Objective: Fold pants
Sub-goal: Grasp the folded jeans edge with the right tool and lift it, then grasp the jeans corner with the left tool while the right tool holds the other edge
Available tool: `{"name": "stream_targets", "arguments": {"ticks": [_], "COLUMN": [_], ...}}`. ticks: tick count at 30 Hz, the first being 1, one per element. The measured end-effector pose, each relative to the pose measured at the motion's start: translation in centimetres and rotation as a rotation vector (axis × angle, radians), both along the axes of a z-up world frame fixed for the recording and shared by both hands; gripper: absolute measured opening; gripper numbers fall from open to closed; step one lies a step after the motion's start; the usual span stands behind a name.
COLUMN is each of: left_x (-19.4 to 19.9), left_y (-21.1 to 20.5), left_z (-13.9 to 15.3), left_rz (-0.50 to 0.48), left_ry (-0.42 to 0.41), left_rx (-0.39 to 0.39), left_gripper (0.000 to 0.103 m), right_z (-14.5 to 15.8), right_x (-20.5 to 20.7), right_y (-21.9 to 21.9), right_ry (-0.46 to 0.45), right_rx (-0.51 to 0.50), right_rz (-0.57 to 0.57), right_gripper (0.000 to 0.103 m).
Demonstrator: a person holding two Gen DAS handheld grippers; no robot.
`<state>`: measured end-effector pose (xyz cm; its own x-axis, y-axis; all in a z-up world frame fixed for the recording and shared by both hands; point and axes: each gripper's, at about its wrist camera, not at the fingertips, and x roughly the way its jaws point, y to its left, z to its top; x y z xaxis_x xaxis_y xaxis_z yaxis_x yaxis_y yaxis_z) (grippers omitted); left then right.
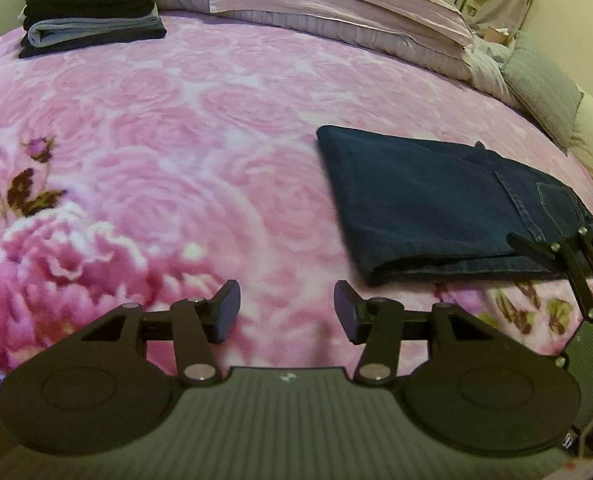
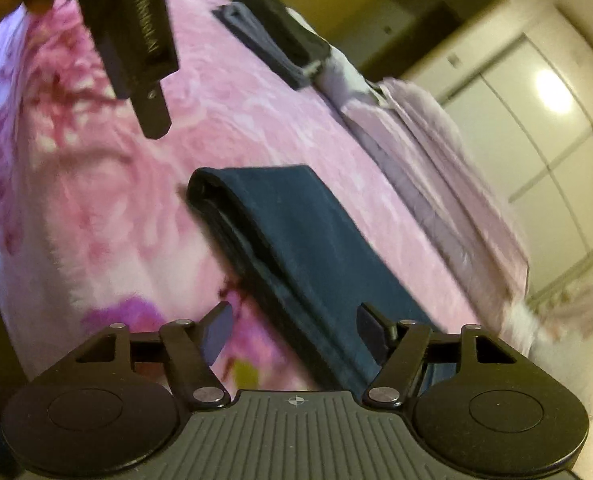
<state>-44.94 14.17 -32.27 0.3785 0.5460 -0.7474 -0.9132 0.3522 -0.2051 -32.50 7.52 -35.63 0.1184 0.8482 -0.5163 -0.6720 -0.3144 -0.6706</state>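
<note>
Warm, dim indoor light. A round glare spot [image 2: 552,90] shines on the wardrobe door [image 2: 508,128]. The right wrist view is motion-blurred; both views bend strongly at the edges.

Navy pants [image 1: 424,204], pink rose-patterned blanket [image 1: 184,120]

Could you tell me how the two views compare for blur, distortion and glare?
Left wrist: mostly sharp, jeans crisp, bed bulged by the fisheye. Right wrist: tilted and motion-smeared, jeans soft-edged, a bright glare spot on the wardrobe.
</note>
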Motion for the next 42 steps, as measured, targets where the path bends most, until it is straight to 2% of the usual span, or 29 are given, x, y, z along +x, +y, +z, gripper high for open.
{"name": "stream_targets", "arguments": {"ticks": [6, 7, 8, 10, 11, 12, 17, 19, 22, 24, 27, 29, 32, 33, 35, 37, 39, 40, 42], "left_x": [-0.6, -0.8, -0.8, -1.0, -1.0, -1.1, -0.8, 0.3, 3.6, 6.8, 12.2, 15.9, 21.4, 22.8, 25.7, 28.1, 29.4, 29.9, 30.3], "left_y": [1.5, 1.8, 2.0, 2.4, 2.6, 2.7, 3.2, 3.5, 4.0, 4.3, 4.4, 4.3, 3.9, 3.7, 3.5, 3.0, 2.8, 2.7, 2.8], "left_z": [-0.7, -0.8, -0.9, -0.9, -0.8, -0.5, 1.9, 2.8, 4.1, 4.8, 5.9, 6.1, 5.2, 4.7, 3.4, 2.0, 1.2, 0.8, 0.3], "left_rz": [0.017, 0.022, 0.029, 0.043, 0.051, 0.061, 0.101, 0.081, 0.005, -0.060, -0.171, -0.248, -0.338, -0.358, -0.398, -0.424, -0.431, -0.428, -0.419], "left_ry": [-0.013, -0.023, -0.032, -0.045, -0.047, -0.051, -0.092, -0.098, -0.115, -0.130, -0.163, -0.191, -0.207, -0.205, -0.210, -0.219, -0.220, -0.225, -0.231], "left_rx": [-0.016, -0.023, -0.032, -0.040, -0.039, -0.033, 0.045, 0.069, 0.101, 0.121, 0.149, 0.152, 0.135, 0.122, 0.061, -0.007, -0.037, -0.051, -0.072], "left_gripper": [0.047, 0.047, 0.047, 0.047, 0.047, 0.046, 0.046, 0.046, 0.046, 0.046, 0.047, 0.049, 0.051, 0.051, 0.051, 0.052, 0.052, 0.052, 0.052], "right_z": [-2.0, -2.3, -2.5, -3.1, -3.3, -3.2, 3.2, 6.9, 11.6, 14.1, 16.2, 16.3, 13.9, 12.1, 8.0, 3.3, 1.3, 1.2, 1.4], "right_x": [-1.3, -1.5, -1.6, -1.8, -2.0, -1.8, 2.8, 6.2, 12.1, 16.9, 24.3, 29.4, 37.0, 39.8, 44.2, 48.3, 50.1, 50.6, 51.3], "right_y": [2.8, 3.2, 3.7, 4.6, 4.7, 4.9, 5.3, 5.4, 4.9, 4.2, 2.8, 1.2, -1.2, -1.9, -3.0, -3.5, -4.7, -4.8, -5.6], "right_ry": [-0.097, -0.107, -0.103, -0.091, -0.102, -0.079, 0.383, 0.588, 0.828, 0.973, 1.099, 1.178, 1.261, 1.275, 1.327, 1.497, 1.678, 1.717, 1.716], "right_rx": [0.010, 0.014, 0.005, -0.032, -0.020, 0.001, 0.183, 0.257, 0.355, 0.412, 0.481, 0.522, 0.561, 0.549, 0.485, 0.382, 0.446, 0.463, 0.490], "right_rz": [0.102, 0.116, 0.133, 0.162, 0.164, 0.151, -0.055, -0.157, -0.281, -0.363, -0.486, -0.573, -0.758, -0.837, -1.017, -1.130, -1.030, -1.008, -0.982], "right_gripper": [0.063, 0.059, 0.043, 0.019, 0.012, 0.010, 0.008, 0.008, 0.008, 0.008, 0.009, 0.009, 0.012, 0.014, 0.034, 0.036, 0.036, 0.036, 0.036]}}
